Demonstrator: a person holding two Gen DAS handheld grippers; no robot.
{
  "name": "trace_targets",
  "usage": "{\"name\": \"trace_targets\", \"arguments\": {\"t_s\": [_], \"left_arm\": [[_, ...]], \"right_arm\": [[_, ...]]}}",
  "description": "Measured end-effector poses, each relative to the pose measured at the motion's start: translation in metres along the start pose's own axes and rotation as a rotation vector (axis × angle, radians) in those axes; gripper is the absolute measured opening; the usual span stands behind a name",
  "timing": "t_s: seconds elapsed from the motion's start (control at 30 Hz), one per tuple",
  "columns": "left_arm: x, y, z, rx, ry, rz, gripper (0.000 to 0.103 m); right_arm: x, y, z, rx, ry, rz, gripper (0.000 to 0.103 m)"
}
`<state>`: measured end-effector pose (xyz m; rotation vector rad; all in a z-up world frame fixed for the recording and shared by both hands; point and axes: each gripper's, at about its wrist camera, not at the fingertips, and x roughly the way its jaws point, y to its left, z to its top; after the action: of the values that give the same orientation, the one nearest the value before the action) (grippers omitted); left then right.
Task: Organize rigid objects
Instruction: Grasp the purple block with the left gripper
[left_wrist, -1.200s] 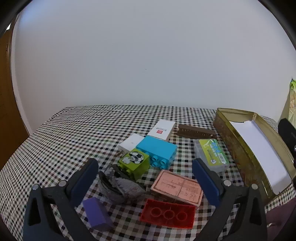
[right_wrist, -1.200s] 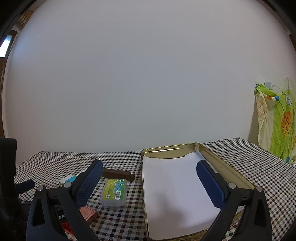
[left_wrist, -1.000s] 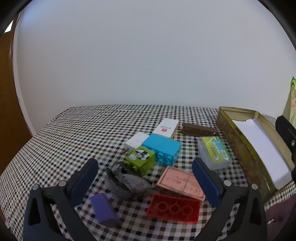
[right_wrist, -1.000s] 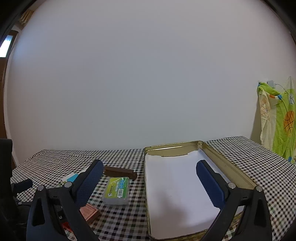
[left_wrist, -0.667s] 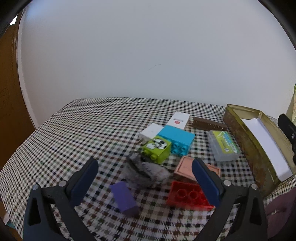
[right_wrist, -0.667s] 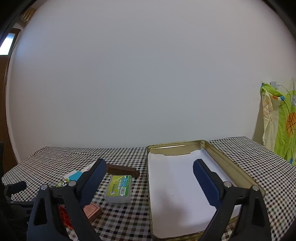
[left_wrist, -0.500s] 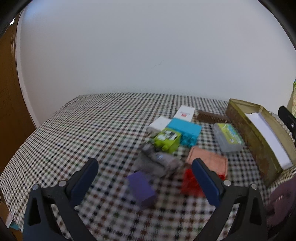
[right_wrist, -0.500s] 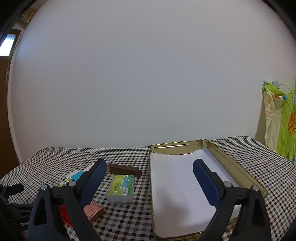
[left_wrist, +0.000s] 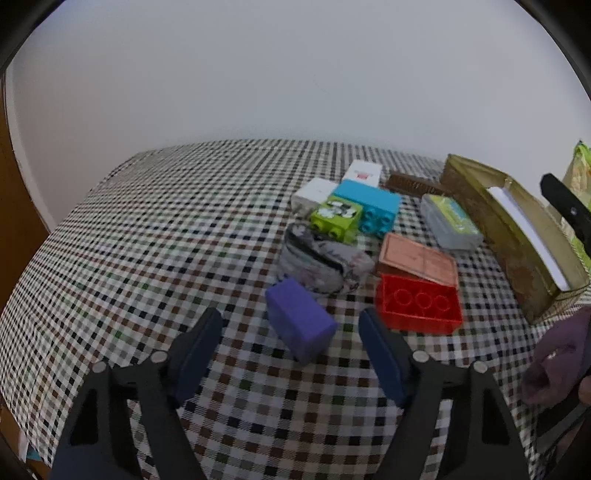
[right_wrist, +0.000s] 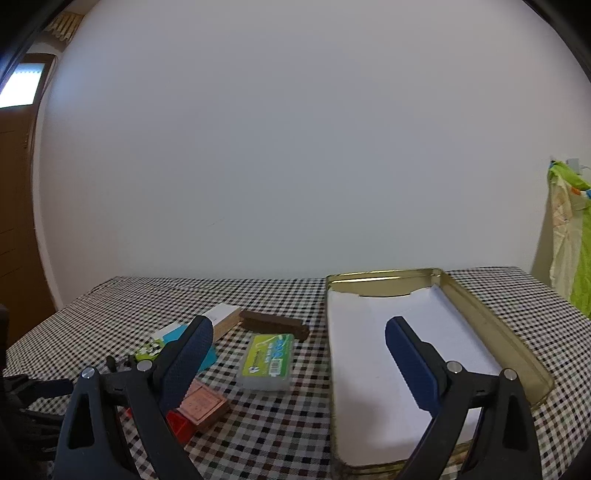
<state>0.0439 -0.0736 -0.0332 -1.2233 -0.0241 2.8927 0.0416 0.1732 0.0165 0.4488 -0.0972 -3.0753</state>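
A purple block (left_wrist: 300, 325) lies on the checked tablecloth, between the blue pads of my left gripper (left_wrist: 291, 343). The jaws are closing and the pads stand clear of the block on both sides. Behind it lie a grey pouch (left_wrist: 322, 258), a red brick (left_wrist: 419, 304), a pink flat box (left_wrist: 417, 258), a green brick (left_wrist: 336, 218) and a blue brick (left_wrist: 369, 205). My right gripper (right_wrist: 299, 354) hovers open and empty over the near end of the gold tin (right_wrist: 491, 325), which is lined with white paper.
A clear case with a green label (right_wrist: 267, 360), a brown comb (right_wrist: 275, 323) and two white boxes (left_wrist: 364, 172) lie near the tin. A person's purple sleeve (left_wrist: 561, 350) shows at right. A green cloth (right_wrist: 570, 236) hangs at far right. The wall stands behind the table.
My left gripper moved left and down toward the purple block, which now sits between its pads, and the jaws have narrowed. The right gripper stayed put and turned slightly left.
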Motion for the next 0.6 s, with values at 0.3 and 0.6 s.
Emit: {"name": "trace_targets", "arguments": {"t_s": [0.3,0.6], "left_arm": [[0.022,0.024,0.005,-0.086,0.081,0.019,0.05],[0.02,0.034,0.002,-0.094,0.079,0.016,0.018]], "right_arm": [[-0.01,0.013,-0.007,-0.013,0.029,0.034,0.096],[0.013,0.003,-0.006,-0.003,0.08,0.09,0.096]]}}
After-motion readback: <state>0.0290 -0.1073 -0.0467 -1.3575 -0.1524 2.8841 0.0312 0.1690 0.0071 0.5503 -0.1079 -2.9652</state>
